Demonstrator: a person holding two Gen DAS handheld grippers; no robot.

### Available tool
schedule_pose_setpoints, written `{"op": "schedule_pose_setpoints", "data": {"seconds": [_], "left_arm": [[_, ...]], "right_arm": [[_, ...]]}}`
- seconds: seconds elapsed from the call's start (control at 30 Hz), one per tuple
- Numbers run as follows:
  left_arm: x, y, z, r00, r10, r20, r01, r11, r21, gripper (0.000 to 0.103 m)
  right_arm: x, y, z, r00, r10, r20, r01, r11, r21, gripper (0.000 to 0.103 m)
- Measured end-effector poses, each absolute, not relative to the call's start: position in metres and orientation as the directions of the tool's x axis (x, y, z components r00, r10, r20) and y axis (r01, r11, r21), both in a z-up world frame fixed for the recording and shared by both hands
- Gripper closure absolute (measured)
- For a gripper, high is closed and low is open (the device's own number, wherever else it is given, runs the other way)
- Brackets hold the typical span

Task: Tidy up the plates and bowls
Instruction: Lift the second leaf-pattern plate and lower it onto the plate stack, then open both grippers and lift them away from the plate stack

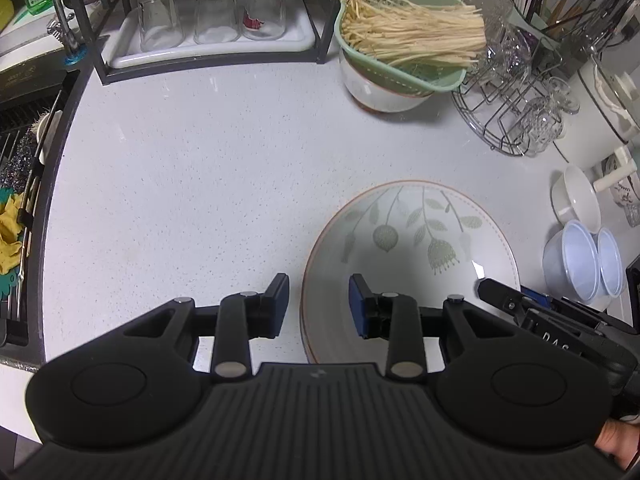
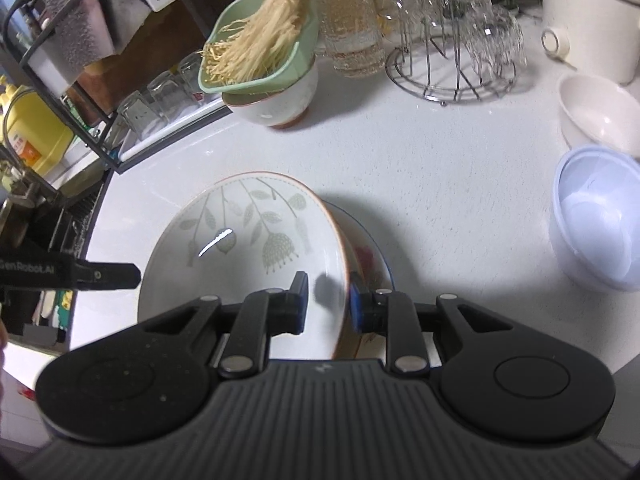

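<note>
A leaf-patterned plate (image 1: 404,236) sits at the near right of the white counter (image 1: 200,168). My left gripper (image 1: 319,306) is open and straddles its left rim, with the pads clear of it. In the right wrist view the plate (image 2: 240,240) is tilted, its right rim raised over a red-flowered plate (image 2: 372,264) beneath. My right gripper (image 2: 328,304) is shut on that raised rim, one finger inside and one outside. The right gripper (image 1: 494,289) also shows at the plate's right edge in the left wrist view. The left gripper's finger (image 2: 120,274) reaches the plate's left edge.
A white bowl (image 2: 596,116) and stacked bluish bowls (image 2: 596,216) stand to the right. A green colander (image 1: 400,32) of pale strands rests on a white bowl (image 1: 380,92) at the back. A tray of upturned glasses (image 1: 212,16), a wire glass rack (image 1: 516,120) and the sink (image 1: 20,184) border the counter.
</note>
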State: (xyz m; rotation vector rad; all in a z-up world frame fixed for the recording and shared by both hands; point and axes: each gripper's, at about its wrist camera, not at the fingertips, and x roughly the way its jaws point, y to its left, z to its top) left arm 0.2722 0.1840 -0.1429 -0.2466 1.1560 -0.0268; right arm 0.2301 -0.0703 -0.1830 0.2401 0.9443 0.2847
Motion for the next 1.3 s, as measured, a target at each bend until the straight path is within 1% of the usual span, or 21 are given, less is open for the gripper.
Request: {"op": "schedule_pose_setpoints", "data": {"seconds": [0.37,0.57,0.77,1.0,1.13,1.3], "left_arm": [[0.272,0.172,-0.147,0.405,-0.158,-0.901,-0.107,0.97,-0.218,0.065],[0.275,0.168,-0.158,0.38,-0.183,-0.907,-0.127,0.961,-0.247,0.065],[0.276,0.164,-0.158,0.391,-0.183,-0.902,-0.135,0.958,-0.253,0.065],[0.269,0.162,-0.137,0.444,-0.164,-0.881,-0.125,0.962,-0.243,0.065],[0.262,0.157,-0.116,0.489,-0.154,-0.859,-0.116,0.964,-0.24,0.065],[0.25,0.148,-0.091,0.54,-0.168,-0.825,-0.112,0.957,-0.269,0.065]], "right_arm": [[0.226,-0.068,-0.18,0.577,0.321,-0.751,-0.184,0.947,0.264,0.079],[0.224,-0.065,-0.179,0.617,0.283,-0.734,-0.204,0.959,0.198,0.08],[0.227,-0.064,-0.183,0.621,0.29,-0.728,-0.22,0.956,0.194,0.08],[0.224,-0.075,-0.171,0.634,0.306,-0.711,-0.209,0.952,0.223,0.08],[0.219,-0.087,-0.154,0.657,0.329,-0.678,-0.21,0.944,0.254,0.08],[0.21,-0.104,-0.128,0.688,0.355,-0.633,-0.234,0.934,0.269,0.08]]}}
